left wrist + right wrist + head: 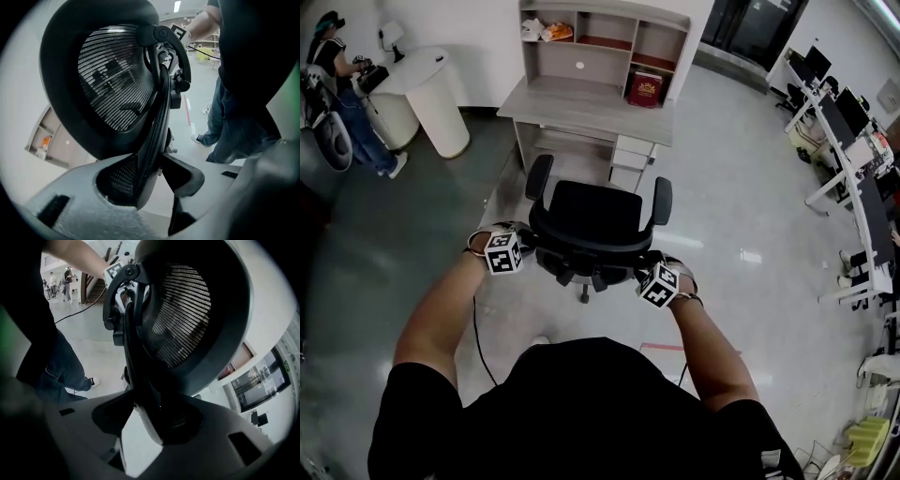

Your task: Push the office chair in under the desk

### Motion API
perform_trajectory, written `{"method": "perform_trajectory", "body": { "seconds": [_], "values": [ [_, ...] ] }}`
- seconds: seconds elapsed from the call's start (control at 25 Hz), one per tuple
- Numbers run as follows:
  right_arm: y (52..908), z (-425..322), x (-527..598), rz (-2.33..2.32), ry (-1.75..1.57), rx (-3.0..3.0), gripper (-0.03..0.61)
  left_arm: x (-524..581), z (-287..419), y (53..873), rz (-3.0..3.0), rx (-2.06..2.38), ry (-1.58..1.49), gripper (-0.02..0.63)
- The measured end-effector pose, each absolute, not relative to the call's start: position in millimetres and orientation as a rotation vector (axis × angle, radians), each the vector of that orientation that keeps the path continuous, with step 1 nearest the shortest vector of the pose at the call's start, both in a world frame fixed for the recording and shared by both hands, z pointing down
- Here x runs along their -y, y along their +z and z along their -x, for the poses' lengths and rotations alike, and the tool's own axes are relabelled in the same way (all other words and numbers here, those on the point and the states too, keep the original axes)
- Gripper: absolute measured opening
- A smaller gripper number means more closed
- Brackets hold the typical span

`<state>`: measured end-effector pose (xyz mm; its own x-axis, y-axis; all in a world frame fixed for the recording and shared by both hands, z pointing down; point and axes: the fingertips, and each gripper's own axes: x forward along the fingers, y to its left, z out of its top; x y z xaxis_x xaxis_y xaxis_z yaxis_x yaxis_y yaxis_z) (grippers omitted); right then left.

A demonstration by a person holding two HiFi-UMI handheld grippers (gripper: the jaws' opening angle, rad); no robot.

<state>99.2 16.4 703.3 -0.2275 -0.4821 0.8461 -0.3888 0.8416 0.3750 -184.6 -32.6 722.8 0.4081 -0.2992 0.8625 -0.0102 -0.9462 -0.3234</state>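
both grippers clamped on the chair back, desk ahead

the left gripper (pixel 531 246) and the right gripper (pixel 643 268) each have their jaws part-way spread and closed on the black rim of the office chair (pixel 586 217), one at each side edge of its back (the mesh fills both gripper views). the chair stands just beyond the grippers on a glossy pale grey floor (pixel 741 234), facing the desk (pixel 581 108), which is farther ahead and apart from the chair, so the chair is not yet under it. the desk is pale wood with open shelves above, one holding a red box (pixel 647 89). well off to the left of the left gripper a person (pixel 342 89) stands by a round white counter (pixel 436 98). far to the right of the right gripper run rows of workstations (pixel 853 159) with monitors.
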Motion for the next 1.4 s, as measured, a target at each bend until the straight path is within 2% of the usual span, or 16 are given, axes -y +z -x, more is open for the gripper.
{"method": "perform_trajectory", "body": {
  "seconds": [0.68, 1.4],
  "values": [
    [701.3, 40.4, -0.4, -0.616, -0.124, 1.861, 0.190, 37.3, 325.4, 721.0, 2.396, -0.335, -1.543, 0.164],
    [699.9, 82.7, -7.6, -0.694, -0.085, 1.832, 0.193, 52.0, 363.5, 719.9, 2.396, -0.209, -1.491, 0.166]
  ]
}}
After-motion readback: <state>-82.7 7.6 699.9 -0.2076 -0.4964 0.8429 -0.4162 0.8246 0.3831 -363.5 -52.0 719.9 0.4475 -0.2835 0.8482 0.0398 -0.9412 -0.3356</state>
